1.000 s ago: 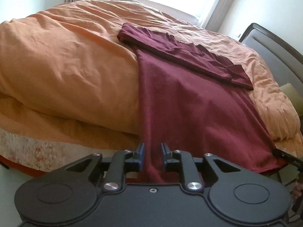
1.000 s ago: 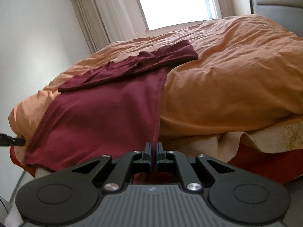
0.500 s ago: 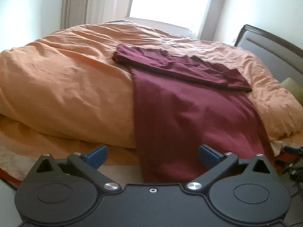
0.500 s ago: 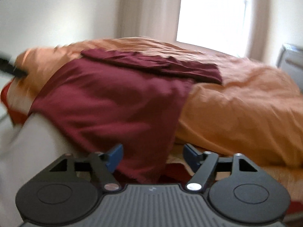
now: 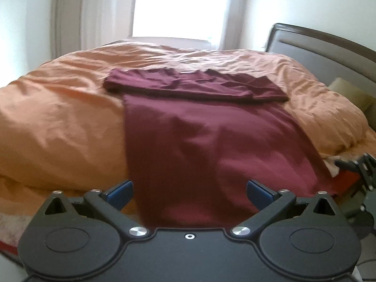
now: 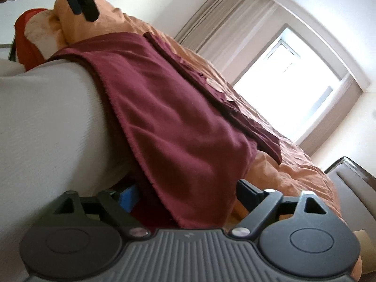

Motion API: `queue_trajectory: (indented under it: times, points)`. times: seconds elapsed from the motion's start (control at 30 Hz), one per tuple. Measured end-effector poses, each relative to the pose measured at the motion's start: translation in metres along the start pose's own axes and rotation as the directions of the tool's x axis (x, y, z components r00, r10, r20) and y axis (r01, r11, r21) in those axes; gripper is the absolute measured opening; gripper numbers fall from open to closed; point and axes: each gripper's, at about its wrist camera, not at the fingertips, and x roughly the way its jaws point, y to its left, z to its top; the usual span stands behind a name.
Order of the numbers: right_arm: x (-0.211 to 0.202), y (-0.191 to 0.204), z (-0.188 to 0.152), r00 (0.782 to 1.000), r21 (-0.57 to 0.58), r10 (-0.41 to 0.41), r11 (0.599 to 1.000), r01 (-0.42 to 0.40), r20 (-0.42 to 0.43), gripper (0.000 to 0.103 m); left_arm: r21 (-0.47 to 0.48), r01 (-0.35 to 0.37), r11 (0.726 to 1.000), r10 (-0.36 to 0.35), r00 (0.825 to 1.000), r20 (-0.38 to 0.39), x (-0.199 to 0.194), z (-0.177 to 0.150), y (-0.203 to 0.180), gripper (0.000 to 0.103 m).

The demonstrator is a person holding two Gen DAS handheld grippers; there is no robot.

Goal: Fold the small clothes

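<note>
Both grippers, left [image 5: 189,191] and right [image 6: 188,193], now gape wide, having let go the shirt [image 5: 206,145] hem at the bed's [image 5: 58,117] near edge; no writing legible.

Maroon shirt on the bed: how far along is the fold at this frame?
Done: the maroon shirt has its sleeves and top folded across into a band at the far end. In hand: nothing; the left gripper and right gripper are both open with the hem hanging off the orange duvet. Left: bringing the lower body up over the band.
</note>
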Motion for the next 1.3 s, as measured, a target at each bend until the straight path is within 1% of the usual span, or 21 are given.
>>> queue_trajectory:
  times: [0.03, 0.1, 0.13, 0.2, 0.23, 0.3, 0.37, 0.47, 0.63, 0.7, 0.8, 0.83, 0.87, 0.9, 0.97, 1.0, 1.07, 1.1, 1.17, 1.2, 1.3]
  points:
    - [0.000, -0.002, 0.001, 1.000, 0.017, 0.007, 1.000, -0.007, 0.006, 0.077, 0.018, 0.016, 1.000, -0.016, 1.000, 0.005, 0.000, -0.001, -0.005, 0.102]
    - [-0.002, -0.008, 0.001, 1.000, 0.042, 0.021, 0.999, -0.022, 0.017, 0.058, 0.062, 0.059, 0.996, -0.059, 0.998, 0.012, 0.000, -0.003, -0.015, 0.102]
    - [-0.003, -0.011, 0.002, 0.999, 0.058, 0.032, 0.998, -0.034, 0.023, 0.053, 0.083, 0.086, 0.993, -0.088, 0.996, 0.013, 0.000, -0.004, -0.021, 0.102]
    - [-0.006, -0.021, 0.005, 0.996, 0.123, 0.079, 0.989, -0.084, 0.042, 0.025, 0.119, 0.130, 0.984, -0.132, 0.991, 0.016, 0.000, -0.007, -0.034, 0.102]
    - [-0.009, -0.026, 0.007, 0.992, 0.169, 0.109, 0.979, -0.117, 0.057, 0.020, 0.142, 0.152, 0.978, -0.156, 0.988, 0.017, 0.001, -0.008, -0.041, 0.102]
    - [-0.014, -0.034, 0.012, 0.987, 0.227, 0.137, 0.962, -0.152, 0.079, 0.009, 0.193, 0.184, 0.964, -0.191, 0.981, 0.019, 0.002, -0.012, -0.054, 0.102]
    - [-0.017, -0.044, 0.017, 0.983, 0.275, 0.154, 0.945, -0.176, 0.099, 0.007, 0.258, 0.205, 0.944, -0.216, 0.976, 0.018, 0.005, -0.019, -0.071, 0.102]
    - [-0.021, -0.057, 0.023, 0.979, 0.324, 0.163, 0.926, -0.195, 0.122, 0.007, 0.345, 0.211, 0.914, -0.231, 0.973, 0.019, 0.011, -0.029, -0.095, 0.102]
    - [-0.028, -0.069, 0.031, 0.974, 0.342, 0.169, 0.915, -0.213, 0.153, 0.007, 0.427, 0.134, 0.894, -0.188, 0.978, 0.087, 0.019, -0.038, -0.124, 0.102]
    - [-0.031, -0.071, 0.035, 0.972, 0.342, 0.164, 0.915, -0.214, 0.168, 0.007, 0.457, 0.102, 0.884, -0.176, 0.977, 0.121, 0.022, -0.039, -0.133, 0.099]
    - [-0.033, -0.074, 0.040, 0.972, 0.344, 0.145, 0.917, -0.203, 0.187, 0.007, 0.488, 0.044, 0.872, -0.133, 0.980, 0.150, 0.028, -0.039, -0.147, 0.089]
    - [-0.033, -0.074, 0.041, 0.972, 0.345, 0.135, 0.918, -0.196, 0.194, 0.007, 0.496, 0.029, 0.868, -0.121, 0.980, 0.156, 0.030, -0.038, -0.149, 0.084]
    - [-0.034, -0.075, 0.042, 0.972, 0.344, 0.122, 0.920, -0.187, 0.201, 0.007, 0.503, 0.019, 0.864, -0.113, 0.981, 0.157, 0.032, -0.038, -0.150, 0.075]
    - [-0.035, -0.076, 0.042, 0.972, 0.346, 0.112, 0.921, -0.179, 0.205, 0.007, 0.506, 0.016, 0.862, -0.108, 0.982, 0.153, 0.033, -0.037, -0.149, 0.070]
    - [-0.035, -0.078, 0.043, 0.973, 0.359, 0.101, 0.917, -0.173, 0.209, 0.007, 0.501, 0.005, 0.866, -0.090, 0.985, 0.147, 0.034, -0.036, -0.143, 0.055]
    - [-0.035, -0.079, 0.044, 0.972, 0.365, 0.097, 0.915, -0.171, 0.212, 0.007, 0.495, -0.006, 0.869, -0.078, 0.986, 0.150, 0.034, -0.036, -0.141, 0.051]
    - [-0.037, -0.079, 0.045, 0.972, 0.367, 0.085, 0.916, -0.163, 0.220, 0.007, 0.481, -0.041, 0.876, -0.044, 0.985, 0.165, 0.031, -0.037, -0.133, 0.040]
    - [-0.038, -0.078, 0.045, 0.971, 0.366, 0.081, 0.916, -0.162, 0.225, 0.007, 0.473, -0.057, 0.879, -0.030, 0.984, 0.174, 0.029, -0.037, -0.130, 0.039]
    - [-0.041, -0.077, 0.048, 0.970, 0.364, 0.068, 0.919, -0.152, 0.233, 0.007, 0.453, -0.094, 0.886, 0.006, 0.981, 0.192, 0.025, -0.038, -0.121, 0.029]
    - [-0.042, -0.077, 0.049, 0.970, 0.361, 0.064, 0.921, -0.149, 0.236, 0.007, 0.447, -0.113, 0.887, 0.024, 0.979, 0.201, 0.024, -0.039, -0.117, 0.027]
    - [-0.045, -0.077, 0.053, 0.970, 0.352, 0.046, 0.927, -0.130, 0.240, 0.007, 0.454, -0.164, 0.876, 0.074, 0.975, 0.210, 0.020, -0.045, -0.105, 0.023]
